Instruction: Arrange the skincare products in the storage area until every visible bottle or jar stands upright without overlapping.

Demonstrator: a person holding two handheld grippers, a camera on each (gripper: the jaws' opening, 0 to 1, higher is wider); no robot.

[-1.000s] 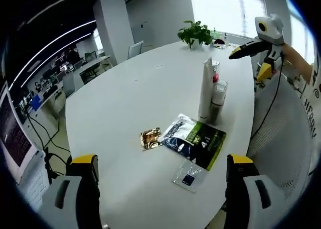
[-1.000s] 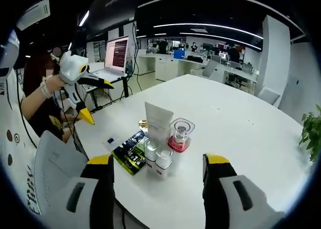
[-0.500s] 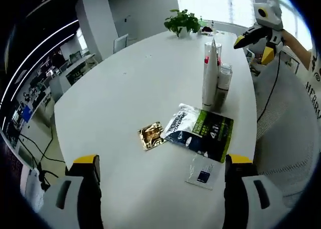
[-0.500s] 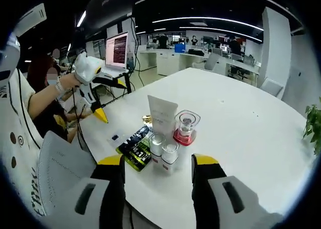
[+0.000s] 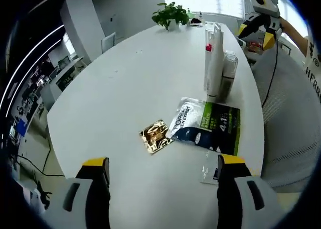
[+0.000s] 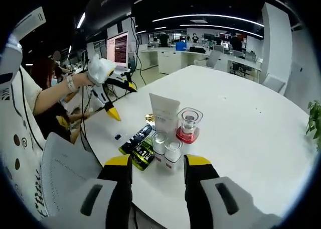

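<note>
A white tube [image 6: 164, 113] stands upright beside a clear-capped jar with a red base [image 6: 189, 124]. Two small clear bottles [image 6: 166, 147] stand upright in front of them. My right gripper [image 6: 158, 163] is open, its jaws partly drawn together just short of the two small bottles, holding nothing. In the left gripper view the same tube [image 5: 213, 63] and bottles [image 5: 228, 72] stand at the table's right side. A green and dark sachet pack [image 5: 205, 126] and a gold sachet [image 5: 156, 135] lie flat ahead of my open, empty left gripper [image 5: 163, 163].
A small clear sachet [image 5: 210, 166] lies by the white table's [image 5: 115, 88] near edge. A potted plant [image 5: 170, 13] stands at the far end. A mesh chair back [image 6: 62, 168] sits close to the right gripper. Desks and a monitor [image 6: 116, 50] fill the office behind.
The right gripper's jaws have narrowed and the view has come closer to the small bottles. The left gripper has moved forward over the table, its jaws slightly closer together.
</note>
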